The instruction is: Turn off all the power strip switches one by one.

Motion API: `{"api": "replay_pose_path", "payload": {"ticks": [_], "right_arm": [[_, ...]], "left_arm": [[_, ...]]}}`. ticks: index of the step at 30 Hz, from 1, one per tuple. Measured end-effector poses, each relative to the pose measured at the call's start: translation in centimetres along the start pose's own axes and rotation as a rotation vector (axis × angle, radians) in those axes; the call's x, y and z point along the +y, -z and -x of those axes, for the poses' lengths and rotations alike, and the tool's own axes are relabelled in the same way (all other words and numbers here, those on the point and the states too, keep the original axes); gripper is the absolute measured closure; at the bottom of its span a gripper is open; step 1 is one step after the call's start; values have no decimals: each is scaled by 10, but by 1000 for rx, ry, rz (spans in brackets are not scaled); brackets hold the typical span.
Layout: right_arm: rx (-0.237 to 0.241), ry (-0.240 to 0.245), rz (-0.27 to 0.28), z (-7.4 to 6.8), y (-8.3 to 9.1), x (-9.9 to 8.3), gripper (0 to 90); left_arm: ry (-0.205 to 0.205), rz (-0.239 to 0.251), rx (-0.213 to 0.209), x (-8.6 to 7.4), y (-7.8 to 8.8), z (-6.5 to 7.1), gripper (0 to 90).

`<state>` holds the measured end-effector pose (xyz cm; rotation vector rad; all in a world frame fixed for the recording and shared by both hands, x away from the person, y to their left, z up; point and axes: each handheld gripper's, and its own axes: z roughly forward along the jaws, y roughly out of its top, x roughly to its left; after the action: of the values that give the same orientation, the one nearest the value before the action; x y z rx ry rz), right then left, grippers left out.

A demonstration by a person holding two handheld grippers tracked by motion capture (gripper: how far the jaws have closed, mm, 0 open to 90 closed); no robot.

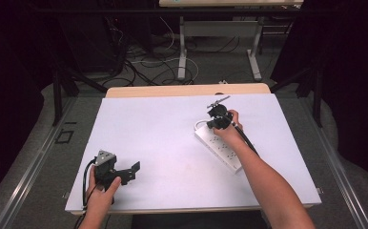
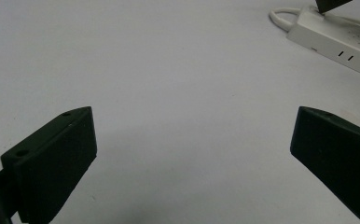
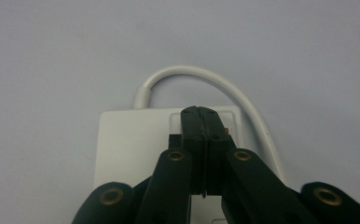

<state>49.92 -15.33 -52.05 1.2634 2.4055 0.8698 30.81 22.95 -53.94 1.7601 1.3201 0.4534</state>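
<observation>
A white power strip (image 1: 221,149) lies slantwise on the right half of the white table top (image 1: 163,133), and its white cord (image 3: 192,72) loops out of its far end. My right gripper (image 1: 210,125) points down at that far end. In the right gripper view it (image 3: 200,111) is shut, jaws pressed flat together, tips resting on the recessed switch panel (image 3: 231,122) of the strip (image 3: 127,140). My left gripper (image 1: 133,171) sits low near the front left corner, open with nothing between its jaws (image 2: 193,114). The strip (image 2: 336,44) lies far off at the top right of the left gripper view.
The table's wooden far edge (image 1: 187,89) borders a floor strewn with dark cables (image 1: 144,67) and the white legs of another desk (image 1: 182,52). Metal rails (image 1: 34,162) run along both sides of the table.
</observation>
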Motion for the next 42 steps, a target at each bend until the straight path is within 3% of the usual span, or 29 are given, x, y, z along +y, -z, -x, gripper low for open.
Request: {"api": "replay_pose_path", "payload": {"ticks": [2,3,7,8,14,26,42], "right_arm": [[4,-20,-9,-2,2,0,900],[3,0,-6,-1,3,0,900],[-1,-3,-9,-1,9,0,900],[-3,-26,-2,-2,10,-1,900],[1,-8,-23,1,18,-2,900],[-24,-56,-64,10,27,-13,900],[-16,-66,-88,20,37,-26,900]], "left_arm": [[3,2,0,0,0,0,3],[3,1,1,0,0,0,3],[7,-3,5,0,0,-1,3],[10,1,7,0,0,-1,3],[9,4,7,0,1,-1,3],[1,-2,7,1,0,-1,3],[4,-6,4,0,-2,0,3]]}}
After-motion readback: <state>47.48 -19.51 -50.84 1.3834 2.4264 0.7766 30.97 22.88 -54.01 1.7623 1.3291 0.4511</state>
